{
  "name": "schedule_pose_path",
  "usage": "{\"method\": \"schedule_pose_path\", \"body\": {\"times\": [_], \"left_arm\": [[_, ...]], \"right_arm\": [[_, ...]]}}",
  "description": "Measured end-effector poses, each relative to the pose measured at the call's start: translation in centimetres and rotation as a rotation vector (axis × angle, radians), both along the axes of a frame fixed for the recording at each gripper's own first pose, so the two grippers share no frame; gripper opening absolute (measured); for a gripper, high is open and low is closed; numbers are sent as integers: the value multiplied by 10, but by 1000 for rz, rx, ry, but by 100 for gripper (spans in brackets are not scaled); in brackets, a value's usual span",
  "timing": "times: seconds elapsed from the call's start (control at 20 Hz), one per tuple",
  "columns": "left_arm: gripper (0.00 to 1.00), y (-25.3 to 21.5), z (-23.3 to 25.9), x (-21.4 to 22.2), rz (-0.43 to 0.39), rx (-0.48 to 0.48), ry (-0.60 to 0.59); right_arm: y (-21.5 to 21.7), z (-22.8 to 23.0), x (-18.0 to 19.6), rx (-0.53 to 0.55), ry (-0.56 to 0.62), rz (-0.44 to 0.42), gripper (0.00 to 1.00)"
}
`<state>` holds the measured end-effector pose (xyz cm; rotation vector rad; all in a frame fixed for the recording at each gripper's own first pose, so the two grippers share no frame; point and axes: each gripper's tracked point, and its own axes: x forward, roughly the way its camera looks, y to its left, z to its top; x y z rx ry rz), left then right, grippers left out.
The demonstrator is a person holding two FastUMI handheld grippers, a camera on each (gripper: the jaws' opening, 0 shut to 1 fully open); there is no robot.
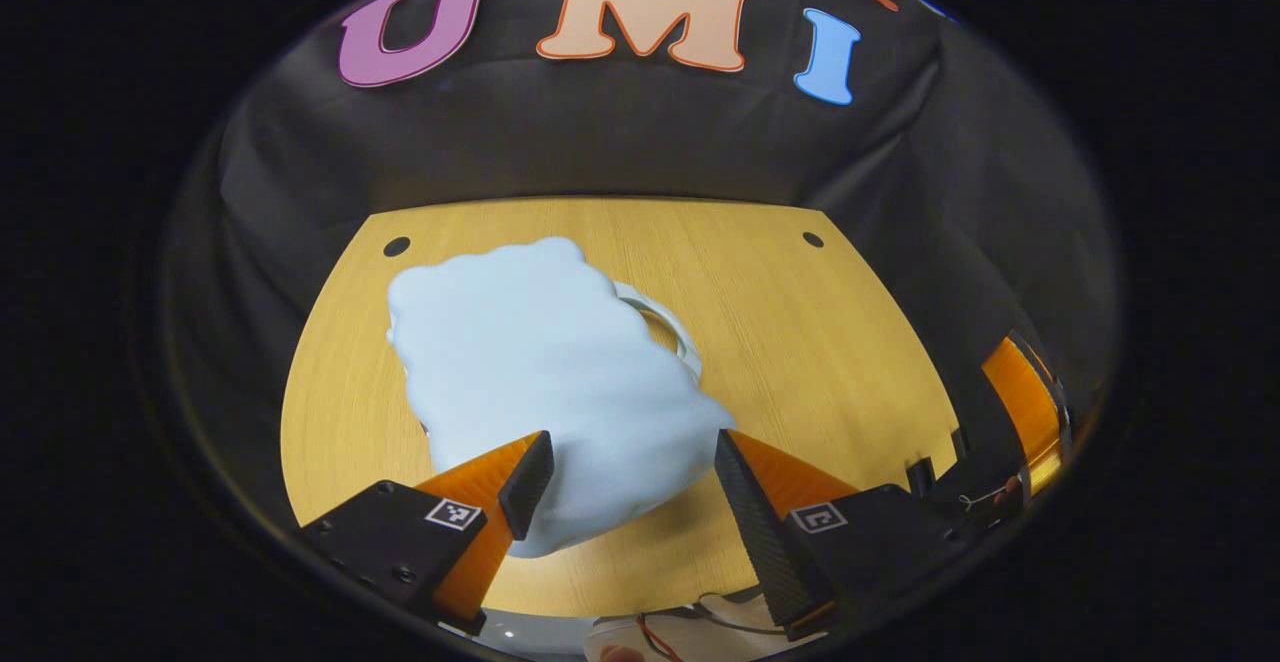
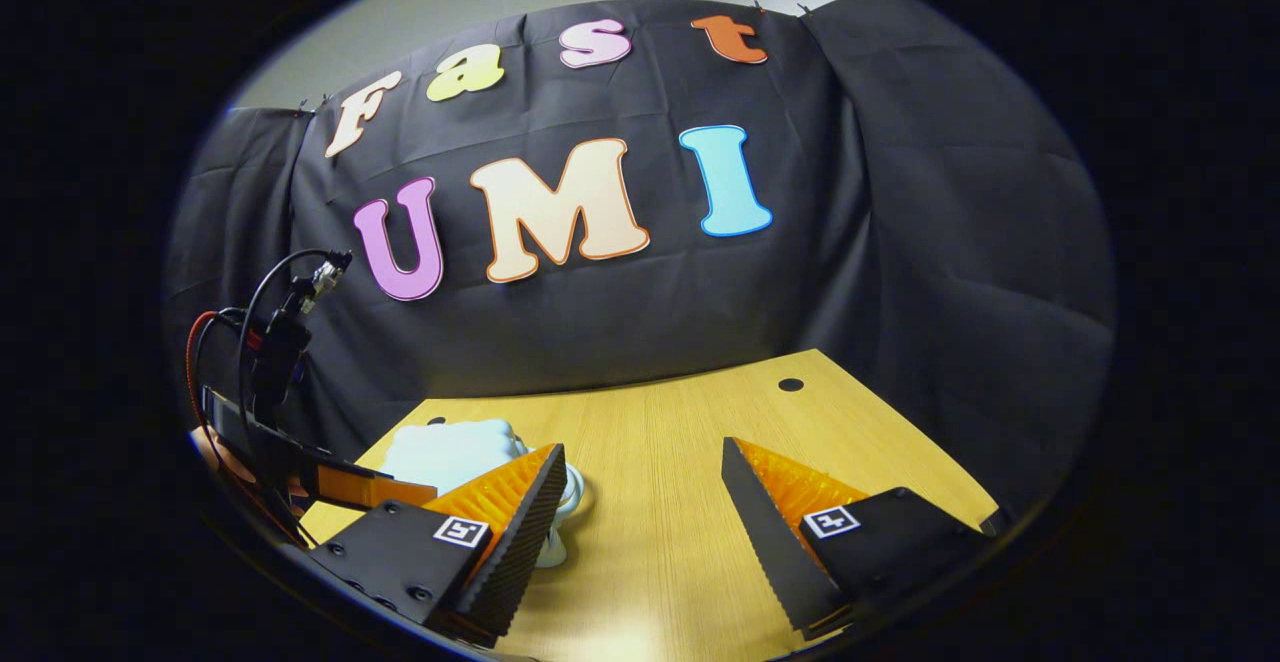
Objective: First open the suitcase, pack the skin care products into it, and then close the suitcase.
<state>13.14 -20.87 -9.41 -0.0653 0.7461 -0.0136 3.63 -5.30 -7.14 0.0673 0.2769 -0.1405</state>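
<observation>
Pale-blue lumpy closed suitcase [image 1: 545,382]: lies on wooden table [image 1: 800,342]. Left gripper [image 1: 633,477] above its near edge, jaws apart; right gripper [image 2: 640,497] beside it, jaws apart.

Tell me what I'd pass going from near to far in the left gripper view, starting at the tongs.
The open tongs → the pale blue suitcase lying shut on the wooden table → its white handle at the far side → two small dark holes near the table's back edge → the black cloth wall.
</observation>
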Motion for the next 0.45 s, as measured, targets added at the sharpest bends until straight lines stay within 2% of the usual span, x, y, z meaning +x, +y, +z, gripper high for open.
{"method": "schedule_pose_path", "body": {"times": [0.1, 0.15, 0.45], "left_arm": [[99, 1, 0, -3, -3, -5, 6], [96, 1, -2, -4, -8, -8, 13], [96, 2, -8, -10, -55, -18, 43]], "right_arm": [[2, 1, -2, -7, -1, -5, 98], [3, 1, -3, -9, 1, -8, 98], [9, 5, -15, -20, -1, -31, 98]]}}
